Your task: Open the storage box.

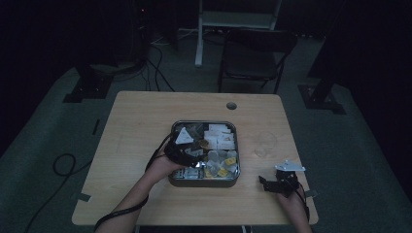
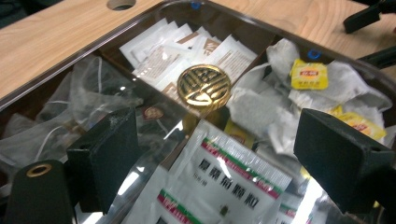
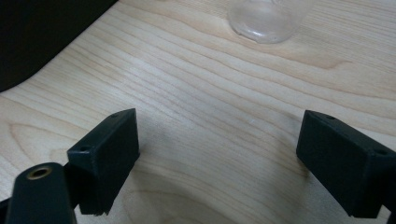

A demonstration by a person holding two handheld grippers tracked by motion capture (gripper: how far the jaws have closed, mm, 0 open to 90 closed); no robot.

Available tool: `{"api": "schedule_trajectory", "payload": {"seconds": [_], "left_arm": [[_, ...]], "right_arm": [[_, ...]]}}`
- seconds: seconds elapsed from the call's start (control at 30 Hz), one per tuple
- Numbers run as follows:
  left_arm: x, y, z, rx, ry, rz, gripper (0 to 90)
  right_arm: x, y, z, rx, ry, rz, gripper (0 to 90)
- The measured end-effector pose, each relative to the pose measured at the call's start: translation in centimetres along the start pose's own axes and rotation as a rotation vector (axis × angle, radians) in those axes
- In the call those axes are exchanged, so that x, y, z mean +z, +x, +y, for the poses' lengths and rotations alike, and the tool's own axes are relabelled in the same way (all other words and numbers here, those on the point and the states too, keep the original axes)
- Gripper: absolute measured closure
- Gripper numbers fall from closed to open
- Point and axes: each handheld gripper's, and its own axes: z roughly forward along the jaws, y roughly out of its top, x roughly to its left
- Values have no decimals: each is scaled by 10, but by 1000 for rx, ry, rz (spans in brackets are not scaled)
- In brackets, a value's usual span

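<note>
1. Lid knob (image 2: 204,87): a round brass-coloured knob with a cut pattern, standing at the centre of the clear lid (image 2: 116,65) that covers the compartmented tin (image 1: 236,145). The tin sits mid-table.
2. Left gripper (image 2: 210,154): held over the tin, jaws apart with nothing between the pads. The knob lies just ahead of the jaws, not yet between them. No contact with knob or lid can be seen.
3. Handling judgement: the knob looks like hard, polished metal, so expect a slippery surface. Take hold across its rim, pads on opposite sides, low near the stem. The lid appears to be thin, stiff plastic and light; a level lift should prevent it from tilting or catching on the tin wall.
4. Contents under the lid: printed sachets (image 2: 219,182) nearest the jaws, white paper packets (image 2: 159,51) beyond the knob, tea bags with yellow tags (image 2: 309,74) to one side, mesh bags (image 2: 88,84) to the other. All are soft and light.
5. Right gripper (image 1: 277,182): low over bare table (image 3: 210,84) near the front edge, well apart from the tin, jaws wide and empty.
6. Clear glass (image 1: 265,143): stands between the tin and the right gripper.
</note>
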Motion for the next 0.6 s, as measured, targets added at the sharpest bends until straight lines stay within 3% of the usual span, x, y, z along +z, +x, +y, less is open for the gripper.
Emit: {"api": "schedule_trajectory", "payload": {"seconds": [0.23, 0.4, 0.5, 0.6], "left_arm": [[9, 1, 5, -7, 13, 11, 190], [16, 2, 7, -15, 26, 29, 287], [20, 3, 9, -24, 31, 31, 292], [22, 2, 11, -25, 30, 24, 372]], "right_arm": [[0, 0, 0, -1, -1, -1, 129], [0, 0, 0, 0, -3, -3, 134], [0, 0, 0, 0, -3, -2, 134], [0, 0, 0, 0, -3, -2, 134]]}}
